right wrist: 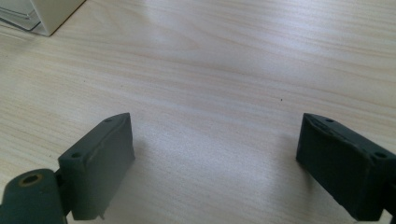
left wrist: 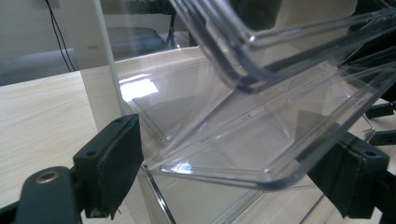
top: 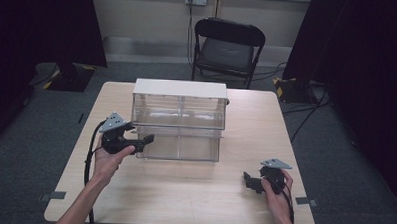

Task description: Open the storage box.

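Note:
A clear plastic drawer cabinet (top: 180,89) with a white top stands at the middle of the wooden table (top: 183,196). My left gripper (top: 146,139) is at the front left corner of its lower drawer (top: 185,147). In the left gripper view, the drawer's clear front lip (left wrist: 224,175) spans the gap between the two black pads (left wrist: 116,158), and both pads rest against it. My right gripper (top: 248,180) sits low over the table's near right part. Its jaws stand wide apart (right wrist: 215,158), with bare wood between them.
A black folding chair (top: 227,48) stands beyond the table's far edge. Cables run across the grey floor (top: 311,111) at the right. A corner of the cabinet's white base (right wrist: 44,16) is at the top left of the right gripper view.

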The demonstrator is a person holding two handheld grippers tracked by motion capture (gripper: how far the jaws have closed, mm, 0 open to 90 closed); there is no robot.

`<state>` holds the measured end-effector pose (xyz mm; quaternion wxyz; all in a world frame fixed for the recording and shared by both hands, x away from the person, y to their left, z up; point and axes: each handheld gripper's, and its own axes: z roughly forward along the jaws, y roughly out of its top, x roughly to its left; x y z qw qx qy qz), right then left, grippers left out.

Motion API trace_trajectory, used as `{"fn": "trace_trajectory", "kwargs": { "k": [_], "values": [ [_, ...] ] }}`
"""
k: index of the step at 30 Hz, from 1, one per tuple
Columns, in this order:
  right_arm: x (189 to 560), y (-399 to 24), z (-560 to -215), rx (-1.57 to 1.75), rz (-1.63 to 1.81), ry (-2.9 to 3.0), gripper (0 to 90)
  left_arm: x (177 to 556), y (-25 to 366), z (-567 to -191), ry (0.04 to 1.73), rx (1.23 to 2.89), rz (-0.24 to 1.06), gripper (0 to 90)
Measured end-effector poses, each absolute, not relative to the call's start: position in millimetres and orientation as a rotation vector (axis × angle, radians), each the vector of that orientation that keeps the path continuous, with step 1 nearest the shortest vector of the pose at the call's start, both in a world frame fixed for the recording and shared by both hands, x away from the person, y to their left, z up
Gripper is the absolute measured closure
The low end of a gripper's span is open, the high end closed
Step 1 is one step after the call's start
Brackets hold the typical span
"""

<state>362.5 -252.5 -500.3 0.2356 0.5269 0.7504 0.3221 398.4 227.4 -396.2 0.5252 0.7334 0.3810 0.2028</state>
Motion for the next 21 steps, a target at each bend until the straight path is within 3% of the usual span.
{"fn": "trace_trajectory", "kwargs": {
  "k": [21],
  "values": [
    [362.4,-252.5,-500.3,1.446,0.884,2.059,10.4,400.6,224.8,-390.9,0.909,1.757,0.489,9.9]
  ]
}}
